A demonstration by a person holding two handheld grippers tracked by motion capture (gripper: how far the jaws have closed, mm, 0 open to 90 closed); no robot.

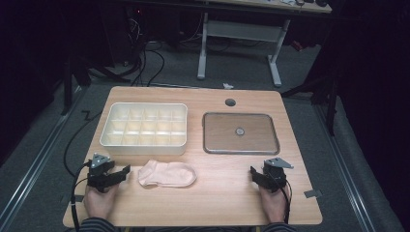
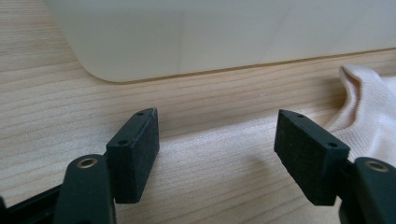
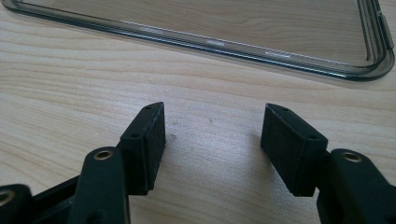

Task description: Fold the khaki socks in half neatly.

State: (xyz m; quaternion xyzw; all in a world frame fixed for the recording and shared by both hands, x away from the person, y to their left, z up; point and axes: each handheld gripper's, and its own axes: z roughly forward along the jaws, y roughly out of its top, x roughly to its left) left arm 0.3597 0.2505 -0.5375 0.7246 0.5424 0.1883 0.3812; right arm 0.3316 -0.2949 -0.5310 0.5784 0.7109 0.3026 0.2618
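Sock [image 1: 167,174], pale pink, lies at lower centre of the high view, long axis running left to right, just right of the left gripper [image 1: 122,172]. Right gripper [image 1: 255,172] sits well apart. Both stand wide open, holding nothing.

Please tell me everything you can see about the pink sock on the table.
The sock is pale pink, short, and looks like soft ribbed knit. It lies flat on the wooden table, in front of the white divided box and apart from it. Nothing holds it. The left tool is open beside it, not touching; in the left gripper view its edge lies beyond the right-hand jaw.
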